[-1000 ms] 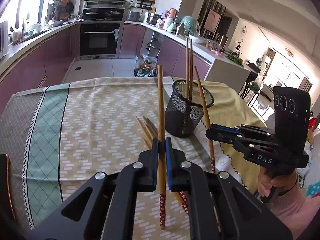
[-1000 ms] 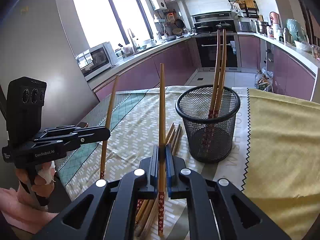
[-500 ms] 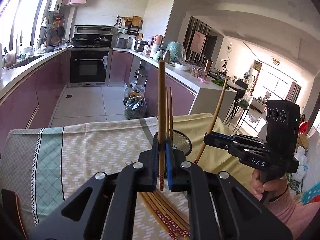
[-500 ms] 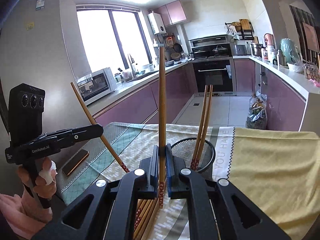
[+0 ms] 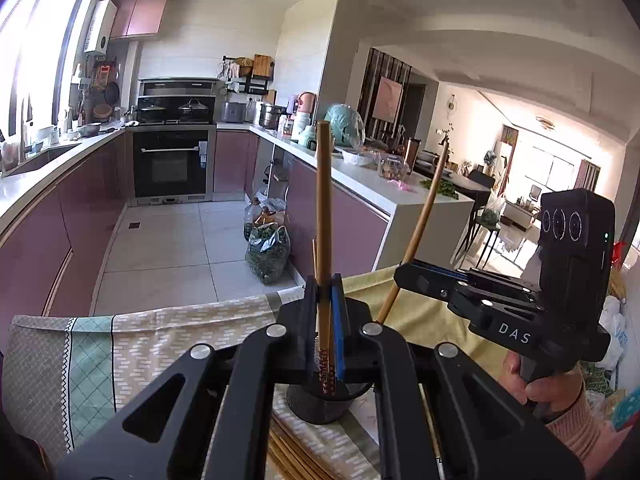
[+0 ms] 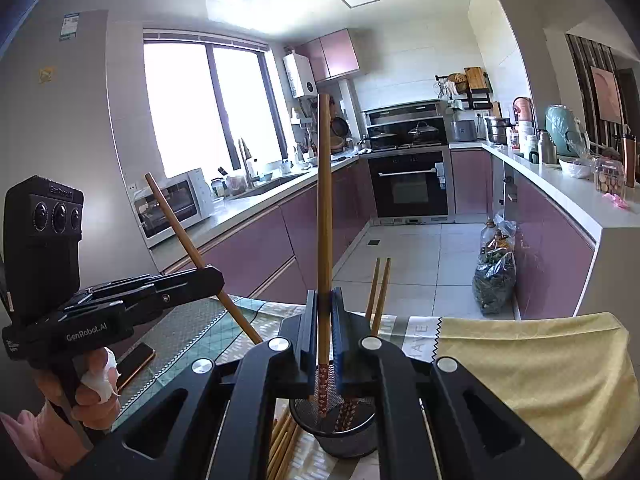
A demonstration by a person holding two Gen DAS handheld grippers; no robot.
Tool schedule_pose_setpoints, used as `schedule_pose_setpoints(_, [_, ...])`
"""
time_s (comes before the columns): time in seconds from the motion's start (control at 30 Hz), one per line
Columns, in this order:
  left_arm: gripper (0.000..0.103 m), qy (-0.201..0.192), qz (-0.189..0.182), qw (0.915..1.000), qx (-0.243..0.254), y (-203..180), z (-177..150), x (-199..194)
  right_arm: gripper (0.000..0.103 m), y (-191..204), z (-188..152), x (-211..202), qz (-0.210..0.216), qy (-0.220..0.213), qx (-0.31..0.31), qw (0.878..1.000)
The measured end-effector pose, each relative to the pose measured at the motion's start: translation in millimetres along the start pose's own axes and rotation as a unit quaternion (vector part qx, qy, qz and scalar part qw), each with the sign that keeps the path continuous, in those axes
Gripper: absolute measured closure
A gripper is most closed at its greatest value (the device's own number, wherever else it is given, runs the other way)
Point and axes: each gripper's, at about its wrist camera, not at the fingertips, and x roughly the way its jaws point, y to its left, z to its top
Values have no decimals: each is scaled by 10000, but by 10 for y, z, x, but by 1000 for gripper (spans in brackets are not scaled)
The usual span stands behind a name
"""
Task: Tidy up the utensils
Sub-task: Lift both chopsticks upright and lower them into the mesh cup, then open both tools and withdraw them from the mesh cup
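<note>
The table is covered by a patterned cloth [image 5: 168, 344] with a green diamond-check band and a field of pale dashes, and a yellow cloth [image 6: 532, 364] overlaps it on one side. A black mesh cup [image 6: 340, 436] stands on the patterned cloth, with loose wooden chopsticks [image 6: 282, 440] lying flat just beside it. A phone [image 6: 134, 362] lies near the table's edge.

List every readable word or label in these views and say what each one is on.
"DAS": on the right gripper.
"GenRobot.AI": on the left gripper.
"AVE": end of a longer print on the tablecloth, rest hidden.
Sticker on the fridge and the left gripper's camera housing label: too small to read.
</note>
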Motion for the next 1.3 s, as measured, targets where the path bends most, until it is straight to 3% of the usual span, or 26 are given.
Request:
schedule_pose_setpoints(0.37, [95, 1109, 24, 9935, 239, 75, -285, 562, 97, -65, -299, 422, -126, 875, 73, 9961])
schedule_pose_setpoints(0.53, [95, 1333, -21, 9909, 193, 150, -365, 730, 97, -108, -392, 582, -160, 1213, 166, 9923])
schedule_pose_setpoints(0.77, [95, 1550, -15, 9879, 42, 228, -372, 967, 95, -185, -441, 716, -233, 1341, 376, 9900])
schedule_pose_setpoints(0.8, [95, 1567, 16, 9876, 26, 237, -382, 992, 95, -191, -442, 723, -242, 1342, 396, 9899])
schedule_pose_setpoints(0.87, [82, 1584, -10, 9874, -51, 256, -407, 1038, 95, -202, -441, 721, -285, 1321, 432, 9899])
schedule_pose_setpoints(1.07, [74, 1442, 95, 9894, -152, 278, -513, 1002, 89, -241, -448, 675, -231, 1219, 538, 9908])
schedule_pose_setpoints(1.3, [66, 1115, 331, 9930, -227, 372, -683, 667, 79, -86, -492, 440, -69, 1038, 263, 9942])
